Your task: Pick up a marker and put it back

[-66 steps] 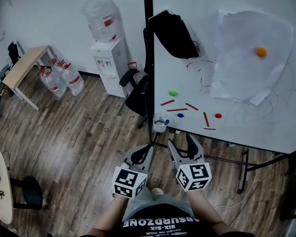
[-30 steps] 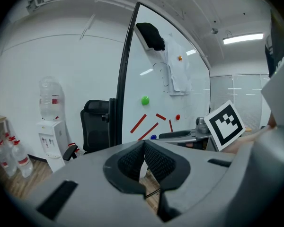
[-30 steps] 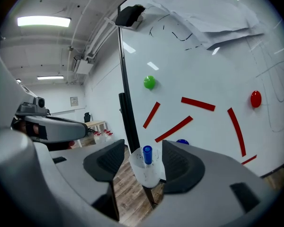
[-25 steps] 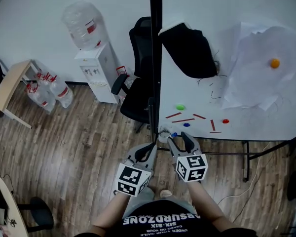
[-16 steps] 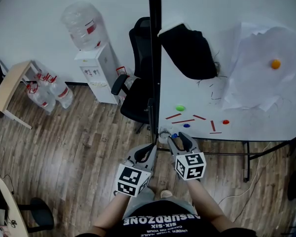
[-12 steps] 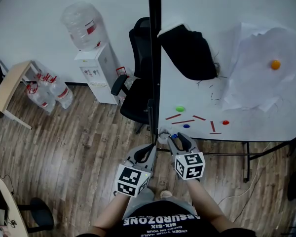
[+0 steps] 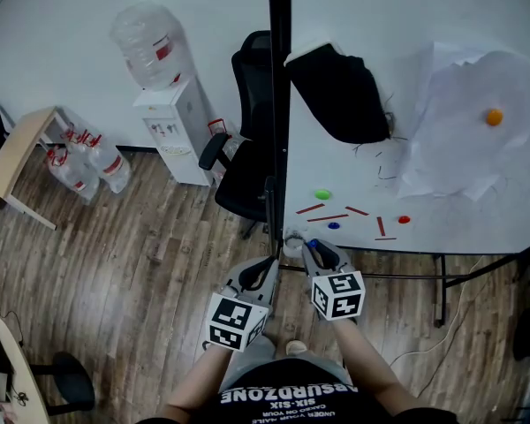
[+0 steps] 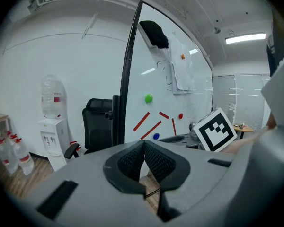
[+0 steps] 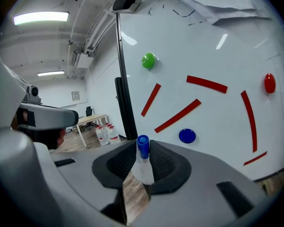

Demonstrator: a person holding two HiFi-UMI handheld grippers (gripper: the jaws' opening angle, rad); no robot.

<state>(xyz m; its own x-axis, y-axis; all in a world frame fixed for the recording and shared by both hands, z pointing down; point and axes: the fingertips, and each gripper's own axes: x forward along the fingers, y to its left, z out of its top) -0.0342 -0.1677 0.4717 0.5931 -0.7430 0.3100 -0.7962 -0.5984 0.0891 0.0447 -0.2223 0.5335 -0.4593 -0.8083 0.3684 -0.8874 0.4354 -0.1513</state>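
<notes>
A marker (image 9: 143, 161) with a white body and a blue cap stands upright between my right gripper's (image 9: 142, 167) pads. The jaws are closing and the pads press on its sides. In the head view the right gripper (image 7: 316, 248) sits at the lower left corner of the whiteboard (image 7: 442, 25), with the marker's blue cap (image 7: 314, 244) just showing between its fingers. My left gripper (image 7: 267, 270) hangs beside it to the left, off the board. Its pads (image 8: 132, 161) meet with nothing between them.
The whiteboard carries red strokes (image 7: 328, 216), a green magnet (image 7: 322, 194), a blue magnet (image 7: 334, 225), a red magnet (image 7: 404, 218), a black cloth (image 7: 336, 82) and taped paper (image 7: 468, 140). A small whitish holder (image 7: 291, 239) sits at the board's lower left corner. A black office chair (image 7: 247, 170) and water dispenser (image 7: 172, 117) stand left.
My right gripper's jaws have drawn together around the blue-capped marker at the board's lower left corner. The left gripper has stayed where it was.
</notes>
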